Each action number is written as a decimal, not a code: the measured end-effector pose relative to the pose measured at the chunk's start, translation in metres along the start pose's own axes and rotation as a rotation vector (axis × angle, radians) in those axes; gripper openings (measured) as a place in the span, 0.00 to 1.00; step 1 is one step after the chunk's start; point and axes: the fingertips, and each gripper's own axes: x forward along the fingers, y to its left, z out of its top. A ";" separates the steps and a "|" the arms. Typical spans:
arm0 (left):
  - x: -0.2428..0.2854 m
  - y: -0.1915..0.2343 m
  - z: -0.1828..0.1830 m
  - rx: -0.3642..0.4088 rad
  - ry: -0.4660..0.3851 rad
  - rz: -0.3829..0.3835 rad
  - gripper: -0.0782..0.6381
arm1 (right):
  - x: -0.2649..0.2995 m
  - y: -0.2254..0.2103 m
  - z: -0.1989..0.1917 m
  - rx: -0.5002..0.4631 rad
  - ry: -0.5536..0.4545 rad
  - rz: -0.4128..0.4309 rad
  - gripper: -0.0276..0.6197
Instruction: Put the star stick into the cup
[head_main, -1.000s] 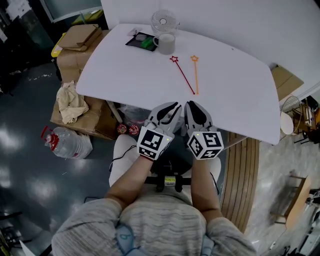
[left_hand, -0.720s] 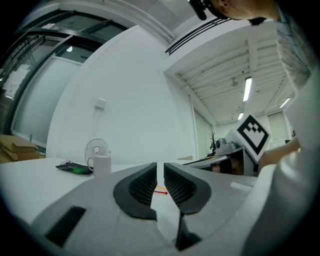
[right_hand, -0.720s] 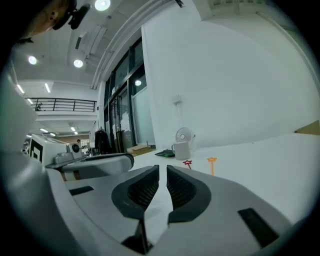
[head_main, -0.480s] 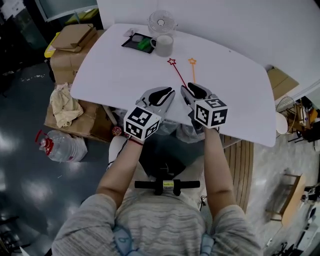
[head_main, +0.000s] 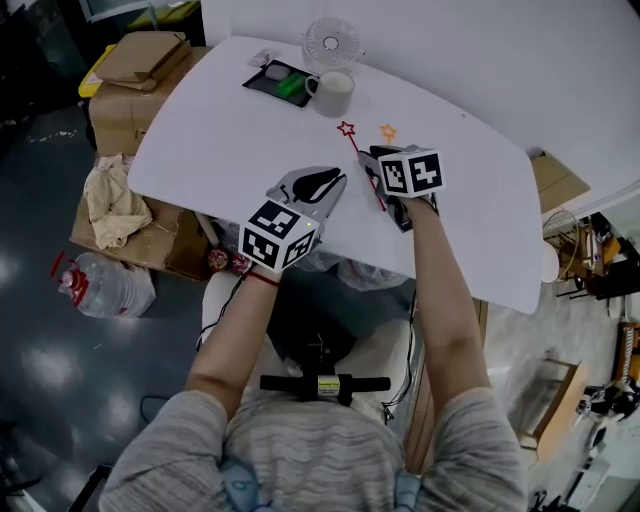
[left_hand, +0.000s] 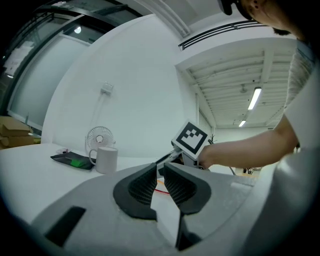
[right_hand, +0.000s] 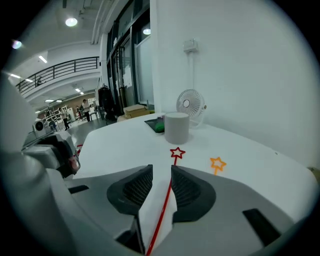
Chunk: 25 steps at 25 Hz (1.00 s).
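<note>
Because the right claw (right_hand: 161, 172) straddles the red stick (right_hand: 166, 195) well down its shaft, away from the star, the likeliest trouble is a bad pinch. The stick is thin and lies flat on the worktop (right_hand: 115, 145), so the pads may close above it, scrape the surface, or flick it sideways. A grip that far from the star would also let the long end swing, and it could knock the cup (right_hand: 177, 127) at 12 o'clock or miss its mouth. The orange stick (right_hand: 217, 163) lies near, at 2 o'clock of the red star, and a sideways nudge could cross the two.

The right claw's jaws have just been opening and stand fairly wide, one on either side of the red stick, with the pads clear of it, so it is not gripped. Whether the tips touch the worktop I cannot tell. In the head view the left claw (left_hand: 160, 167) hangs over the worktop's near edge, at 9 o'clock of the right claw. It is barely parted, a slit only, with nothing in it. The red stick rests on the worktop, star toward the cup.
</note>
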 end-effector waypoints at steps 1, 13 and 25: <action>0.001 0.002 0.001 -0.006 -0.002 -0.002 0.18 | 0.006 -0.002 0.000 -0.007 0.022 0.004 0.18; 0.010 0.015 -0.002 -0.042 0.007 -0.008 0.18 | 0.050 -0.016 -0.012 -0.061 0.236 0.033 0.18; 0.013 0.022 -0.010 -0.062 0.016 -0.009 0.18 | 0.060 -0.017 -0.020 -0.054 0.391 0.092 0.13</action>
